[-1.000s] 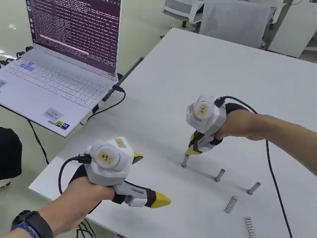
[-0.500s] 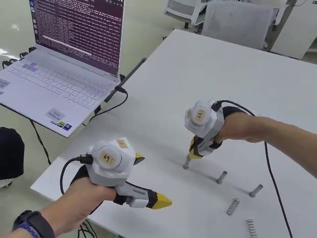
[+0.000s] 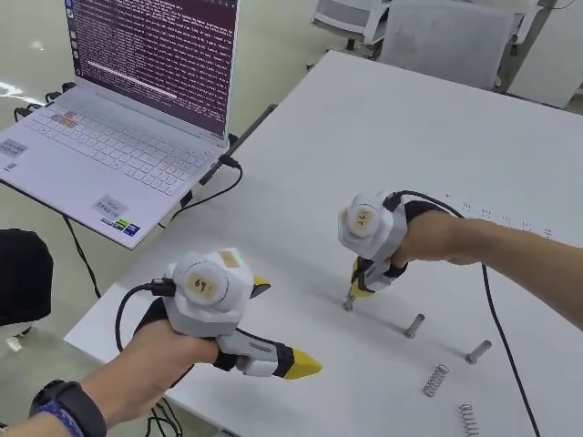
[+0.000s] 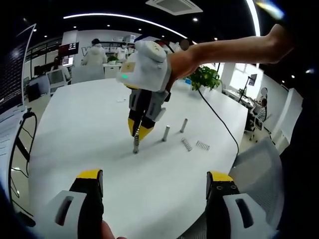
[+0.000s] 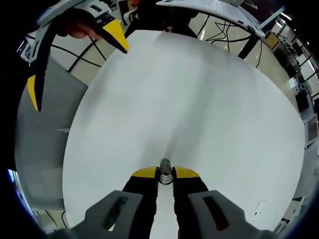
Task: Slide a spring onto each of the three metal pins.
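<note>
At a white counter (image 3: 383, 137) in an open-plan office, the right gripper (image 3: 352, 296) stands nearly upright over the first pin (image 3: 348, 304). Its yellow-tipped fingers (image 5: 145, 173) are clamped on a spring (image 5: 165, 176), so the coil's bore lines up with the post below. The right gripper view looks straight down that coil, which appears to be partly threaded on.

The left gripper (image 3: 281, 326) hovers near the counter's front edge with fingers apart and empty, seemingly held clear of the work. A second pin (image 3: 414, 325) and a third pin (image 3: 477, 351) stand bare in a row to the right. A loose spring (image 3: 435, 380) and a second loose spring (image 3: 467, 419) lie just in front of them, within easy reach.

The counter top is smooth and matte. An open laptop (image 3: 137, 109) sits beside its left edge, trailing a black cable (image 3: 214, 177), and a grey chair (image 3: 437, 36) stands at the far end. The left gripper view takes in ceiling light strips and a potted plant (image 4: 204, 77).
</note>
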Motion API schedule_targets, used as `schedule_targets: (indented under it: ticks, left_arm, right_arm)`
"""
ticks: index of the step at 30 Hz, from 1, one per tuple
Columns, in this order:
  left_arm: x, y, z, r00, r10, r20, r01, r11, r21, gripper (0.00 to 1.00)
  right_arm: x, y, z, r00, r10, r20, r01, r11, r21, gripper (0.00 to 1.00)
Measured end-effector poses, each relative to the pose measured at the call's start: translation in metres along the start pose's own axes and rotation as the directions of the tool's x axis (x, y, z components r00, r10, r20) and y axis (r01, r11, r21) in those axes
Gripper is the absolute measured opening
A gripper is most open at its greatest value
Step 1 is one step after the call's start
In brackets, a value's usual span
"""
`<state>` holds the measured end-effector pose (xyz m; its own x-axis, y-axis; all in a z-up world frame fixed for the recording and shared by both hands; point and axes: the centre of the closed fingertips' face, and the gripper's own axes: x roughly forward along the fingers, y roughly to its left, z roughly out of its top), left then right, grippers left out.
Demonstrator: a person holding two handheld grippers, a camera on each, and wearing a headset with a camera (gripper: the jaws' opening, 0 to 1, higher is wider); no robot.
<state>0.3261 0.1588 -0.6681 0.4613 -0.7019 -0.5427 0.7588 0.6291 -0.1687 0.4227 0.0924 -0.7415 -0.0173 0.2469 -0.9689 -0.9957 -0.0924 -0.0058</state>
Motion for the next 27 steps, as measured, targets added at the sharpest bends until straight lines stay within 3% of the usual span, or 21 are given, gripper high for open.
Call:
schedule_targets:
  ticks: [16, 27]
  left_arm:
    - [-0.001, 0.002, 0.002, 1.0, 0.005, 0.005, -0.005, 1.0, -0.005, 0.83]
    - [-0.003, 0.003, 0.0, 1.0, 0.006, 0.001, -0.006, 1.0, -0.008, 0.83]
  right_arm:
    - [0.02, -0.003, -0.005, 0.9996, 0.011, -0.026, -0.011, 1.0, 0.007, 0.09]
    - [0.02, -0.002, -0.004, 0.9997, 0.013, -0.018, -0.012, 1.0, 0.017, 0.12]
